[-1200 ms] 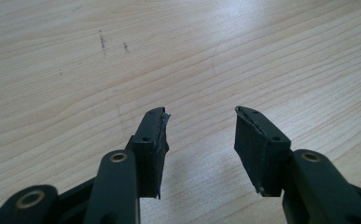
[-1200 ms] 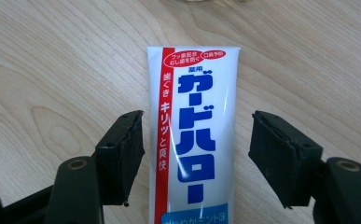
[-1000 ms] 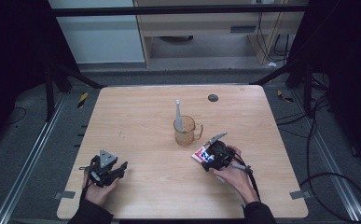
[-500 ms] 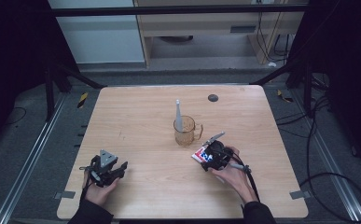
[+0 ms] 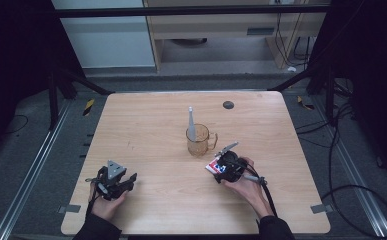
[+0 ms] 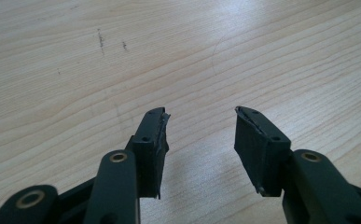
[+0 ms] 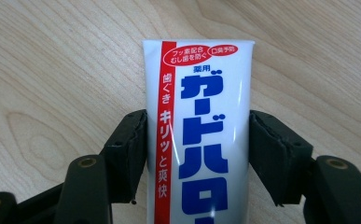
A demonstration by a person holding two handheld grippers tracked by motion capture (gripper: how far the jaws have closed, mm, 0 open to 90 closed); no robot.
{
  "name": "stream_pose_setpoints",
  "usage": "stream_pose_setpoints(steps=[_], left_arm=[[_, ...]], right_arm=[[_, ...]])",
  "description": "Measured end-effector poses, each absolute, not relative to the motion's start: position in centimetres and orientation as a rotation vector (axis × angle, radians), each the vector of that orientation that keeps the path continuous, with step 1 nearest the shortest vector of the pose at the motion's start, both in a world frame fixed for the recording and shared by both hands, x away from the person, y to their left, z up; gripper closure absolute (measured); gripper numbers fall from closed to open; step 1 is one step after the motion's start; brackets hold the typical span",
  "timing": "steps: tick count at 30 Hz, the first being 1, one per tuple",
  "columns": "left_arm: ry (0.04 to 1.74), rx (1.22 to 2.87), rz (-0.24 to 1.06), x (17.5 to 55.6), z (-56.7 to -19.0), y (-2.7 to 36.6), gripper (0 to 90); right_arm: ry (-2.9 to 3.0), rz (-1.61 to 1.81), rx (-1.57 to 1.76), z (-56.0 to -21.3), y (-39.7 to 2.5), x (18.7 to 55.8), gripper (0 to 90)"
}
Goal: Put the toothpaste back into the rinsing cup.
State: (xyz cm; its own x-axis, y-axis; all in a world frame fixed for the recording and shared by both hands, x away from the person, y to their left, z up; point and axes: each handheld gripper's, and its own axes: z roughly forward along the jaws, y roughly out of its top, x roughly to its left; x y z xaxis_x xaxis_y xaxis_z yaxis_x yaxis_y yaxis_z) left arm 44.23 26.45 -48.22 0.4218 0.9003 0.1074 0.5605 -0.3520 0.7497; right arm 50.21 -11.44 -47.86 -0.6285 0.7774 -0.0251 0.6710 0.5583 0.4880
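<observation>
In the high view, your right gripper (image 5: 224, 166) sits just right of centre, low in the frame, over the toothpaste tube (image 5: 212, 166), near the glass mug (image 5: 199, 140) that holds a toothbrush (image 5: 191, 123). Your left gripper (image 5: 115, 181) rests at lower left.

In the left gripper view, its jaws stand apart over bare table (image 6: 75, 56).

In the right gripper view, both jaws press the tube's sides at mid-frame. You seem to be at the grasp; next, lift it cleanly, likely toward the mug.
</observation>
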Motion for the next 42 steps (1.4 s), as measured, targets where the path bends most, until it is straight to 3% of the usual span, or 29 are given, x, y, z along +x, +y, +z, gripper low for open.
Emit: stream_pose_setpoints(steps=[10, 22, 29, 42], left_arm=[[1.232, 2.044, 0.691, 44.2, -48.2, 26.4, 53.1], [1.231, 2.045, 0.69, 44.3, -48.2, 26.4, 53.1], [1.23, 2.039, 0.689, 44.2, -48.2, 26.4, 53.2], [1.231, 2.028, 0.685, 44.1, -48.1, 26.4, 53.2]], right_arm=[[2.543, 0.647, 1.231, -48.0, -11.3, 50.2, 43.2], [2.533, 0.679, 1.271, -47.0, -11.8, 50.0, 65.7], [2.538, 0.699, 1.284, -46.6, -12.3, 49.8, 68.1], [2.426, 0.959, 1.256, -42.9, -13.6, 48.7, 68.7]])
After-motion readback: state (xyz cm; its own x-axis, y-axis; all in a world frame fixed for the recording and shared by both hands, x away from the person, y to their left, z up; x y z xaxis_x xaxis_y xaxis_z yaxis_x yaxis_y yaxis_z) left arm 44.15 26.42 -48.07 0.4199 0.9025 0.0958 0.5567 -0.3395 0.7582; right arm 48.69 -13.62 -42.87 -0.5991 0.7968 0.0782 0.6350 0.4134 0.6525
